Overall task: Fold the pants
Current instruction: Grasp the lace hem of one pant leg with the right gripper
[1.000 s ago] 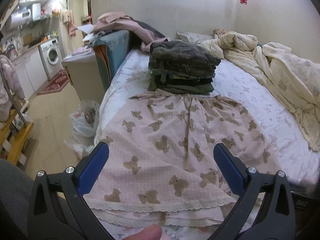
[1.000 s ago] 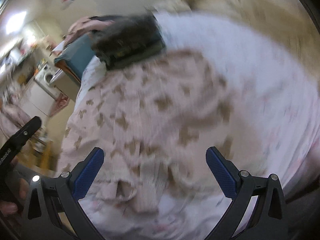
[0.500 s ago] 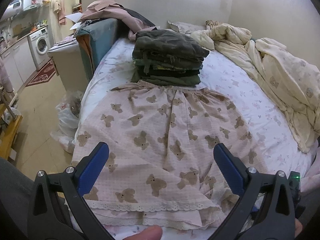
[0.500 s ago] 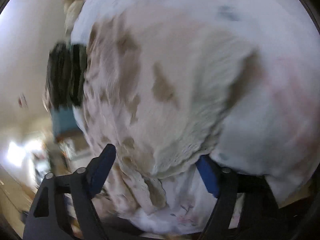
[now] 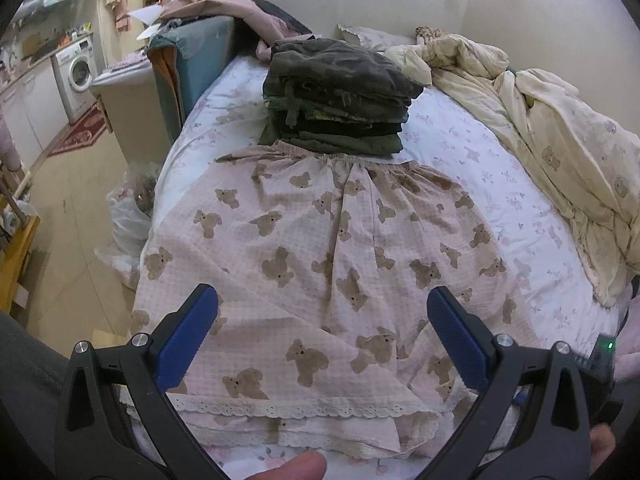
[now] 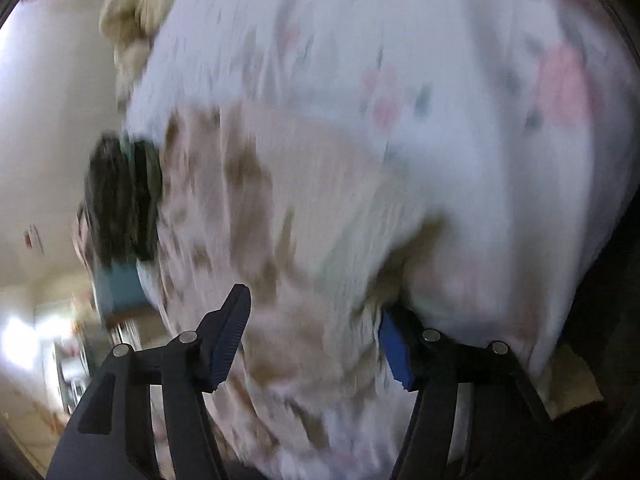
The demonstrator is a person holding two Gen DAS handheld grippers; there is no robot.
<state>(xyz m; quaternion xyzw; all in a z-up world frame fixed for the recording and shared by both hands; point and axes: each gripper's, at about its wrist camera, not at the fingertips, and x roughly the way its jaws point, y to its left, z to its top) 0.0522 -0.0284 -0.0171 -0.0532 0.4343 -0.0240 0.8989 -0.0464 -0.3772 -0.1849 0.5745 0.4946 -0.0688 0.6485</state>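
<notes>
Pink pants with brown bear print (image 5: 320, 248) lie spread flat on the bed, waistband far, lace hems near me. My left gripper (image 5: 322, 320) is open and empty, held above the near hem. My right gripper (image 6: 312, 324) is open, rolled on its side at the pants' right hem corner (image 6: 360, 280); its right finger (image 6: 394, 354) is partly hidden by the fabric edge. That view is blurred. The right gripper's body shows at the lower right of the left wrist view (image 5: 600, 356).
A stack of dark folded clothes (image 5: 340, 92) sits just beyond the waistband. A cream quilt (image 5: 560, 152) lies along the bed's right side. A teal chair with clothes (image 5: 192, 64), a plastic bag (image 5: 128, 216) and floor lie left of the bed.
My right gripper has swung down, rolled sideways and closed in on the pants' right hem corner. My left gripper has shifted a little; the pants lie as before.
</notes>
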